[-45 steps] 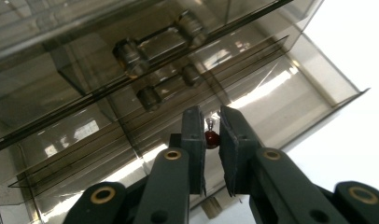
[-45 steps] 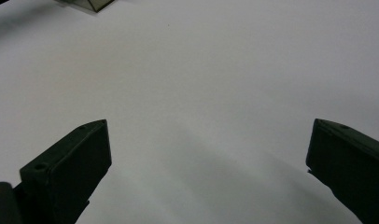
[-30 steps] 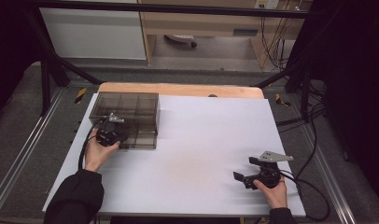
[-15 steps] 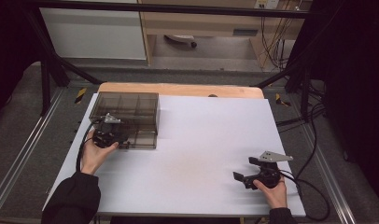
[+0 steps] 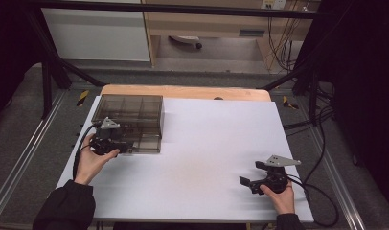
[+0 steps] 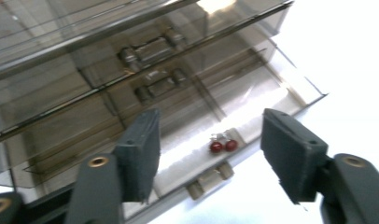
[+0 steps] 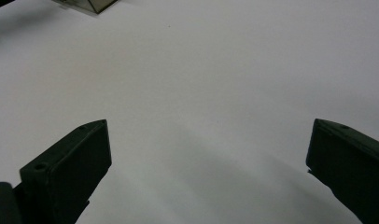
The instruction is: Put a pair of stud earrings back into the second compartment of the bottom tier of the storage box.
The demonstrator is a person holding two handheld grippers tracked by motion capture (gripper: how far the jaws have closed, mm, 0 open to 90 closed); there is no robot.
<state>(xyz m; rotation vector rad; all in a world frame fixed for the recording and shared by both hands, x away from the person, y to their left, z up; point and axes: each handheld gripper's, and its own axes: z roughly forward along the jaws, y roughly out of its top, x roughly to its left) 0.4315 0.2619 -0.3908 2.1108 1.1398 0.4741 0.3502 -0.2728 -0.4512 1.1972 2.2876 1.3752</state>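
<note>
Claw, left point(image 6: 208, 156): jaws apart, just been opening, gripping nothing, in front of the box point(image 5: 130, 122).
Claw, right point(image 5: 254, 183): jaws wide, empty, well apart from the box.
Drawer point(image 6: 234, 116): bottom one, pulled out of the box.
Beads point(image 6: 223, 145): 2 red, in the drawer near its front.
Progress: drawer likely open and released; beads untouched.
Count: 1 box, 2 claws.

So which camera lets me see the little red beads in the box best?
The left gripper view: the two red beads sit close up in the smoky drawer box's pulled-out tray. In the high view the box is too small to make them out. The right gripper view catches just a box corner.
</note>
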